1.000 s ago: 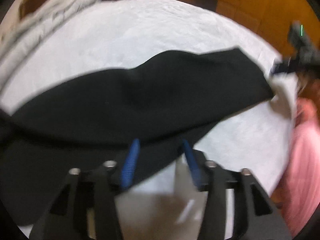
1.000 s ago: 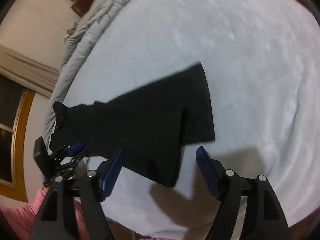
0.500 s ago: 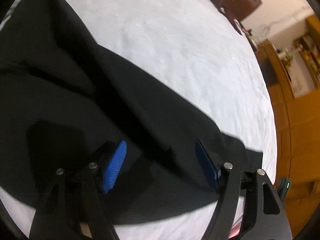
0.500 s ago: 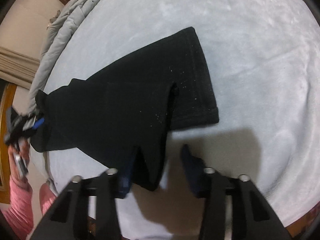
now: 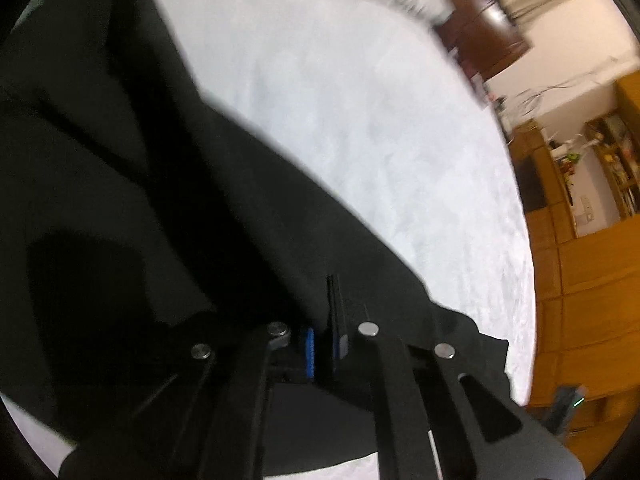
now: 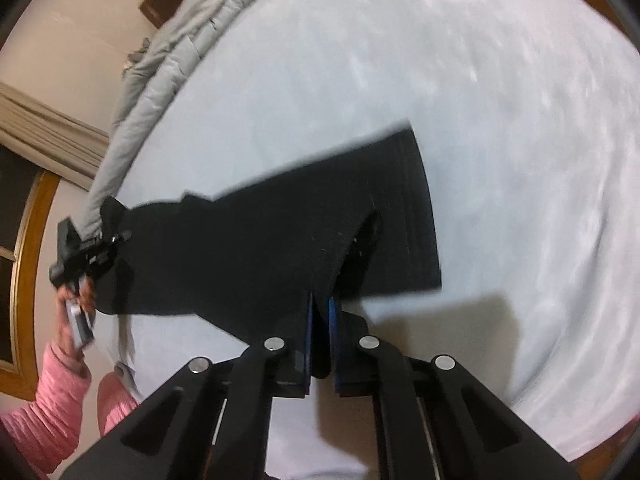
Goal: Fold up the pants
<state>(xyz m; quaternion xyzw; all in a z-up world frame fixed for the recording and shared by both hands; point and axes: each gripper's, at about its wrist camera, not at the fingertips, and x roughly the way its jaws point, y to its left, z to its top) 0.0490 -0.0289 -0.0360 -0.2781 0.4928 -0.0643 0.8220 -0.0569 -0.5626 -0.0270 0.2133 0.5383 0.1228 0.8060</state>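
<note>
- Left wrist view: the black pants (image 5: pixel 168 208) fill the left and lower part of the picture, spread over the pale bed (image 5: pixel 360 128), with several soft folds and a diagonal edge running from upper left to lower right.
- The left gripper (image 5: pixel 325 344) has its jaws clenched on a fold of the pants; a strip of blue pad shows between the black fingers, with dark cloth pinched upright in the narrow gap.
- Beyond the bed on the right stand wooden cabinets (image 5: pixel 580 264) and a dark wooden piece of furniture (image 5: pixel 492 40); the far edge is blurred.
- Right wrist view: the pants (image 6: pixel 280 240) lie on the bed (image 6: pixel 500 100) as a dark wedge, wide at the right end, which lies flat, narrowing toward the left.
- The right gripper (image 6: pixel 319 344) has its jaws closed on the near edge of the pants, cloth caught between the blue pads, just beside a slit-like opening in the fabric.
- At the far left, the left gripper (image 6: pixel 86 254) grips the narrow end of the pants at the edge of the bed, held by a hand (image 6: pixel 74 304) in a pink sleeve (image 6: pixel 52 404).
- A grey quilt (image 6: pixel 172 72) lies bunched along the far left edge of the bed, with a curtain (image 6: pixel 44 136) on the wall behind it.
</note>
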